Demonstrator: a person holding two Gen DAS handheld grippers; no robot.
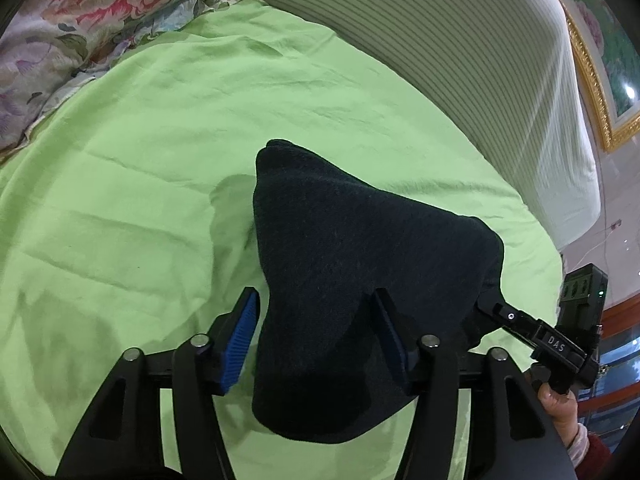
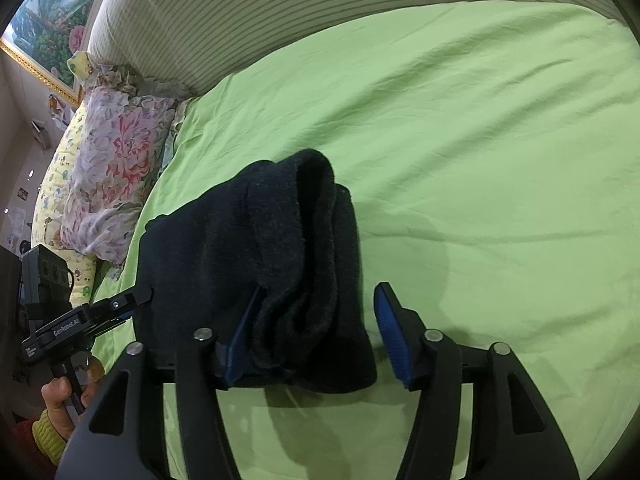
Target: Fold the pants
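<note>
The dark folded pants (image 1: 360, 248) hang in a thick bundle just above the green bed sheet (image 1: 140, 160). My left gripper (image 1: 316, 294) is open around one end. Its left blue pad (image 1: 240, 344) stands clear of the cloth, and the fabric drapes over the right finger. In the right wrist view the other end of the pants (image 2: 248, 240) shows several stacked layers. My right gripper (image 2: 320, 290) is open too. Its right pad (image 2: 390, 336) is well apart from the cloth, while the left pad is half hidden behind the fabric. Each gripper's tip reaches into the other's view at the pants' far side.
The green sheet (image 2: 480, 140) spreads wide beyond the pants. A floral pillow (image 1: 60, 40) (image 2: 116, 160) lies at one side, and a striped headboard (image 1: 440, 40) (image 2: 280, 20) curves along the back. A person's hand (image 1: 560, 404) (image 2: 60, 396) holds each handle.
</note>
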